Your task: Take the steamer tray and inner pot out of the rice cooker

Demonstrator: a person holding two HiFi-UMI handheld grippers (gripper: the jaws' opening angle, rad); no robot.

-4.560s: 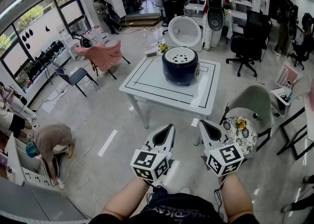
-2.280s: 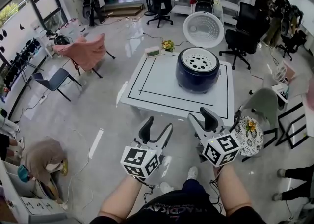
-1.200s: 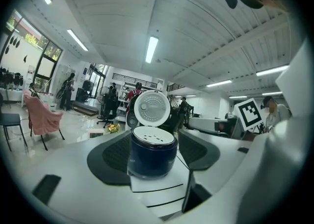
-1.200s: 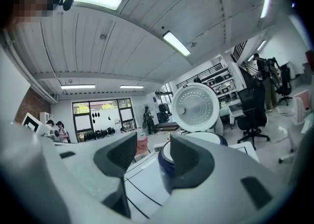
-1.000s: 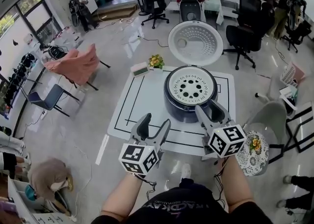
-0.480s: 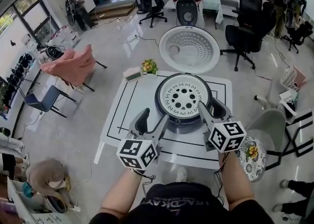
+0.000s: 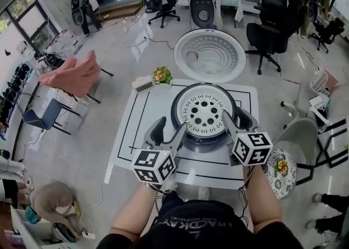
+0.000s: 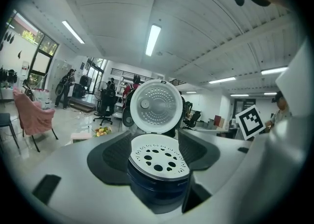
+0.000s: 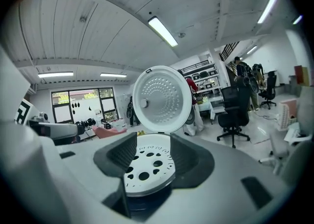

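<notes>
Nothing is out yet: the steamer tray (image 7: 203, 116) sits in the rice cooker's (image 7: 204, 140) open mouth, hiding the inner pot. Our left claw (image 7: 170, 128) and right claw (image 7: 238, 117) hover at the cooker's near side, both spread apart and empty.

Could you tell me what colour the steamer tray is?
White steamer tray; clearest in head view.

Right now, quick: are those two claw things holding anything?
Left gripper: open, holding nothing.
Right gripper: open, holding nothing; the round white perforated steamer tray lies ahead of its jaws.
</notes>
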